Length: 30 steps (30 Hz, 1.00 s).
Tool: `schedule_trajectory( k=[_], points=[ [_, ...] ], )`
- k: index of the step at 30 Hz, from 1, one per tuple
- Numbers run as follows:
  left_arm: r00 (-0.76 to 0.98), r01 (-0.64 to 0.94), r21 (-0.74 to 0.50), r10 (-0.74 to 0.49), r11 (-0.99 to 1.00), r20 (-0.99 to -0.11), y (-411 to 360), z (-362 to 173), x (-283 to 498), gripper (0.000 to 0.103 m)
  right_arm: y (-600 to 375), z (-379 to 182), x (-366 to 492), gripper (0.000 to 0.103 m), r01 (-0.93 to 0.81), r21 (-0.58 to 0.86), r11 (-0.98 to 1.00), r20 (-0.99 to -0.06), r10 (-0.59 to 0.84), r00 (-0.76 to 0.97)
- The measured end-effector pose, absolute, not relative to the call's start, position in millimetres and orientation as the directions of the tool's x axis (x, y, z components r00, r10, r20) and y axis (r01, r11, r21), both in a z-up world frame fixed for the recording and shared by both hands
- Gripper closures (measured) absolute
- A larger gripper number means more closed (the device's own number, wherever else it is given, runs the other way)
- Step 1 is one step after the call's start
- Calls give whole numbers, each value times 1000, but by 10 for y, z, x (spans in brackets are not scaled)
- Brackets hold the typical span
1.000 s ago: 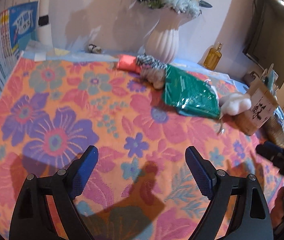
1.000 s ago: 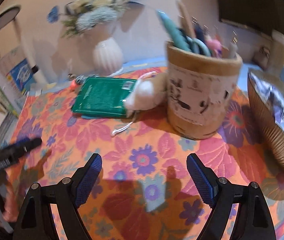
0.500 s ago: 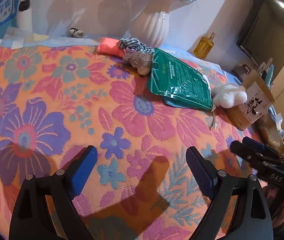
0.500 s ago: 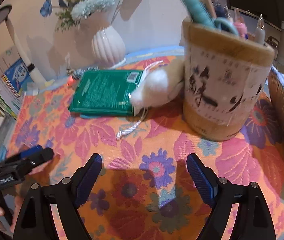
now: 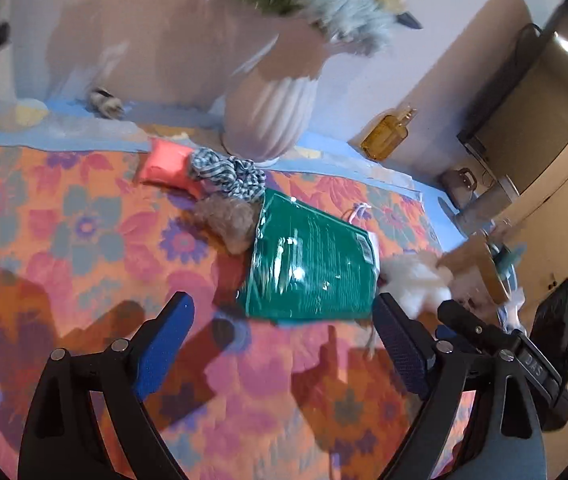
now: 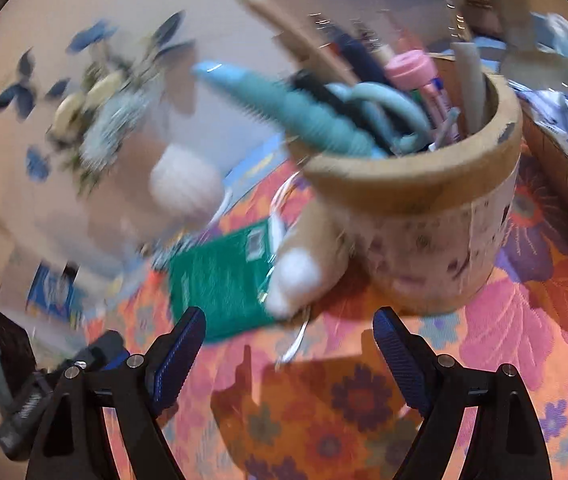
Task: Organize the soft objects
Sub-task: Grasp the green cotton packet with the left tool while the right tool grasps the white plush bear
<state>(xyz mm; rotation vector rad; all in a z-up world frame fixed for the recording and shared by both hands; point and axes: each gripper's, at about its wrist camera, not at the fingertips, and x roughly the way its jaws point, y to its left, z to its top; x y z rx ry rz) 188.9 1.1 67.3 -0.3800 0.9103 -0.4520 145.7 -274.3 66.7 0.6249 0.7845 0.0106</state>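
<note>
Left gripper point(image 5: 279, 340): jaws wide apart with nothing between them, hanging over the flowered cloth just short of the green packet.
Right gripper point(image 6: 288, 344): jaws wide apart and empty, pointed at the white plush toy and the pen pot; the picture is blurred.
Flowered cloth point(image 5: 63, 240): orange with pink and purple flowers, covering the desk; a blue strip shows along the far edge.
Vase point(image 5: 269, 120): white and ribbed, filled with flowers, standing at the far edge of the desk.
Pen pot point(image 6: 432, 216): round and pale, near the right edge of the desk, crammed with scissors, pens and a comb.
Green packet point(image 5: 312, 264): flat and shiny, lying in the middle of the desk, between the brown fluffy toy and the white plush toy.
White plush toy point(image 6: 300, 276): lying against the foot of the pen pot, touching the packet's right end.
Brown fluffy toy point(image 5: 229, 220): at the packet's far left corner, touching it.
Striped cloth point(image 5: 227, 174): crumpled, just beyond the brown toy, in front of the vase.
Pink cushion point(image 5: 163, 164): small, beside the striped cloth near the far edge.
</note>
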Motion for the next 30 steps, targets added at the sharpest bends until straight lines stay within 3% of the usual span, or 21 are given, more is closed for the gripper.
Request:
schedule_trajectory(
  k=[2, 4, 6, 7, 8, 10, 12, 15, 17, 23, 30],
  points=[
    [499, 228, -526, -562, 820, -660, -54, 559, 2047, 14, -2768, 578, 1522, 19, 267, 559, 785, -653, 219, 725],
    [487, 236, -512, -557, 826, -673, -168, 468, 2159, 14, -2787, 509, 1587, 31, 293, 591, 751, -646, 224, 729],
    [470, 247, -508, -560, 825, -682, -287, 386, 2248, 17, -2748, 438, 1687, 33, 320, 597, 735, -654, 216, 725],
    [455, 252, -511, -567, 821, -686, -332, 353, 2276, 28, -2724, 419, 1717, 36, 347, 578, 738, -669, 186, 720],
    [439, 262, -517, -578, 815, -688, -380, 328, 2298, 34, -2714, 406, 1742, 46, 367, 565, 739, -677, 160, 719],
    [463, 273, -487, -558, 829, -689, -428, 354, 2287, 38, -2703, 400, 1764, 54, 366, 568, 737, -659, 142, 739],
    [476, 275, -465, -540, 841, -695, -454, 377, 2277, 57, -2698, 376, 1783, 68, 375, 552, 745, -660, 115, 742],
    [507, 277, -438, -517, 855, -690, -412, 444, 2205, 80, -2667, 356, 1777, 73, 359, 542, 760, -655, 114, 747],
    [521, 291, -460, -542, 839, -659, -341, 525, 2093, 87, -2614, 381, 1718, 73, 332, 534, 778, -647, 124, 752],
    [554, 271, -468, -533, 841, -639, -177, 681, 1596, 91, -2415, 575, 1263, 73, 201, 484, 852, -620, 172, 765],
    [653, 72, -483, -407, 873, -639, 304, 605, 707, 91, -2449, 630, 706, 73, 85, 440, 894, -637, 244, 731]
  ],
)
